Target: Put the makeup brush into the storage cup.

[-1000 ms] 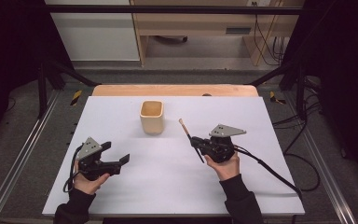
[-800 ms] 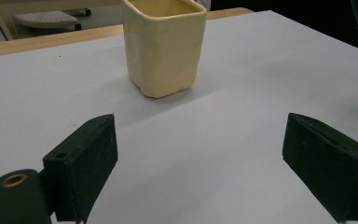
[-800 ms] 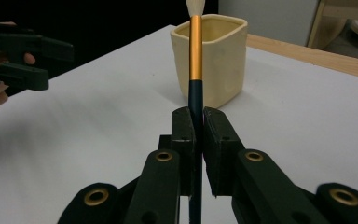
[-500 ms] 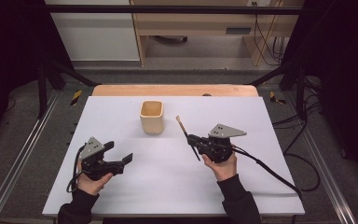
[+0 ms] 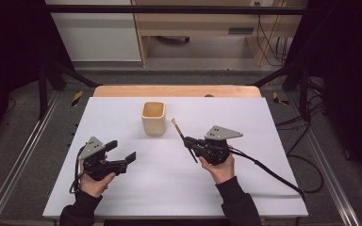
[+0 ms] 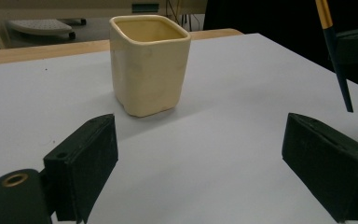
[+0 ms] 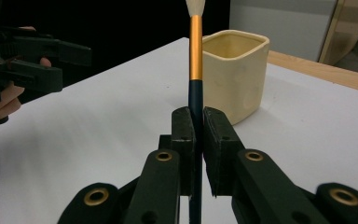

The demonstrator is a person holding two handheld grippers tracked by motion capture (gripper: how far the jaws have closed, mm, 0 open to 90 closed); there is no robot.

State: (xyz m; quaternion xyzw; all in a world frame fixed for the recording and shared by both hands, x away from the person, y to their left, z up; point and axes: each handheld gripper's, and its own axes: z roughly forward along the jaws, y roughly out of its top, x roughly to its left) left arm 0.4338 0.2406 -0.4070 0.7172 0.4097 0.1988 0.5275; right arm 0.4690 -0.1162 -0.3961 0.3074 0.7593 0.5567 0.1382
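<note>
White surface (image 5: 169,183) w/ two hand-held grippers nearest the person. Left gripper (image 5: 122,155): jaws wide apart, nothing between them, near-left of the cup. Right gripper (image 5: 189,141): jaws clamped on a paintbrush (image 5: 183,138), bristles up, just right of the cup. Cream square cup (image 5: 153,117) stands upright farther back.
</note>
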